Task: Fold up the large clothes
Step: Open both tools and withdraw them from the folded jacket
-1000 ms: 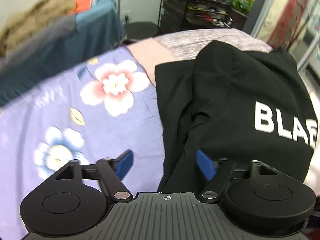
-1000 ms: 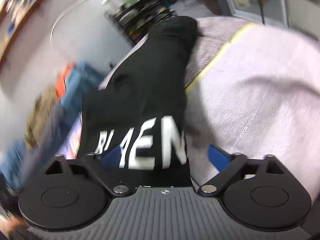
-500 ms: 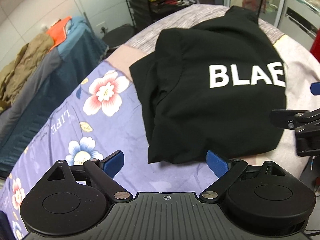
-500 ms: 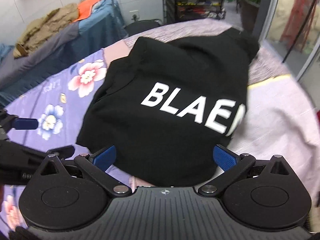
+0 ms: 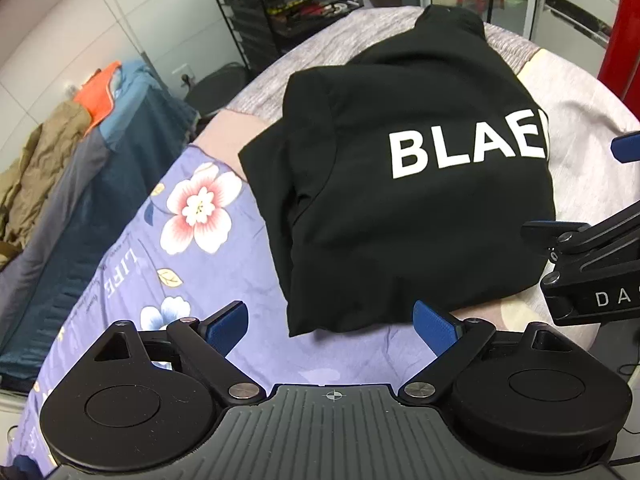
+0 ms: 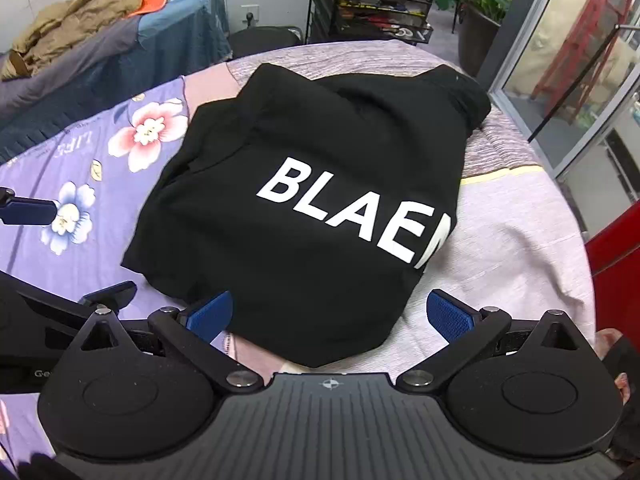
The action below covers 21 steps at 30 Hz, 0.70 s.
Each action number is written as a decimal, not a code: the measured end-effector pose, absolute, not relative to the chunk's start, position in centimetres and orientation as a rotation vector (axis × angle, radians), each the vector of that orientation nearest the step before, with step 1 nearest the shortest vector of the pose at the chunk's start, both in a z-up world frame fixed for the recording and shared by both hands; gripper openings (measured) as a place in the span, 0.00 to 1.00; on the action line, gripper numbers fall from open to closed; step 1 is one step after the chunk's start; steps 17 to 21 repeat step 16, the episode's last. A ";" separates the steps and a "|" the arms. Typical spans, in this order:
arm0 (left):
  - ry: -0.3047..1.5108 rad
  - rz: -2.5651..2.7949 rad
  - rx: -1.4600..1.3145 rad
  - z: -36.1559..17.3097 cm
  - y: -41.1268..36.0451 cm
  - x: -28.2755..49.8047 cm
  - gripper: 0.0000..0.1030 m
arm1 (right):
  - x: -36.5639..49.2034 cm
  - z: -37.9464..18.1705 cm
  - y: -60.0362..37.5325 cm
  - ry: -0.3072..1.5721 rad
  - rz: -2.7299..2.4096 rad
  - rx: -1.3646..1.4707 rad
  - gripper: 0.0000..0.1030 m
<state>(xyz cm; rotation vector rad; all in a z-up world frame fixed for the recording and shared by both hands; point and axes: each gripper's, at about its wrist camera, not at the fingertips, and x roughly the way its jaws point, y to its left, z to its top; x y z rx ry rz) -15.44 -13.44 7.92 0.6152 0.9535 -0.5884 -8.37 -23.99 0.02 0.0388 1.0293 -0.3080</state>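
A black garment (image 5: 400, 208) (image 6: 320, 208) with white block letters lies folded into a compact pile on the bed. My left gripper (image 5: 331, 322) hovers open just short of the pile's near left corner, nothing between its blue pads. Open as well, my right gripper (image 6: 329, 316) stands over the pile's near edge, its fingers apart and clear of the cloth. The right gripper's body shows at the right edge of the left wrist view, and a left finger (image 6: 28, 210) shows at the left of the right wrist view.
The bed carries a purple flowered sheet (image 5: 168, 264) on the left and a pale lilac cover (image 6: 512, 248) on the right. A second bed with piled clothes (image 6: 72, 20) stands behind. A black wire rack (image 5: 288, 8) and glass doors (image 6: 580, 60) lie beyond.
Both grippers have drawn back from the garment and risen. A second ago they were down at the cloth; now the folded pile lies free and in full view.
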 end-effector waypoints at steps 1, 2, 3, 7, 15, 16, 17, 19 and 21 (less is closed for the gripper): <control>0.952 -0.587 0.617 7.9 -13.4 -15.4 1.00 | -8.3 -0.1 -24.0 1.033 -0.304 0.033 1.00; 0.952 -0.586 0.620 7.9 -13.4 -15.4 1.00 | -8.1 -0.2 -24.0 1.038 -0.301 0.031 1.00; 0.954 -0.585 0.623 7.8 -13.4 -15.3 1.00 | -7.9 -0.4 -24.0 1.045 -0.301 0.029 1.00; 0.970 -0.573 0.624 7.4 -13.3 -14.9 1.00 | -7.6 -0.7 -24.1 1.055 -0.300 0.020 1.00; 0.944 -0.599 0.607 7.4 -13.5 -14.8 1.00 | -7.0 -1.4 -25.0 1.073 -0.312 0.026 1.00; 0.949 -0.607 0.603 7.3 -13.7 -14.7 1.00 | -7.0 -1.4 -25.1 1.073 -0.314 0.028 1.00; 0.949 -0.607 0.603 7.3 -13.7 -14.7 1.00 | -7.0 -1.4 -25.1 1.073 -0.314 0.028 1.00; 0.949 -0.607 0.603 7.3 -13.7 -14.7 1.00 | -7.0 -1.4 -25.1 1.073 -0.314 0.028 1.00; 0.949 -0.607 0.603 7.3 -13.7 -14.7 1.00 | -7.0 -1.4 -25.1 1.073 -0.314 0.028 1.00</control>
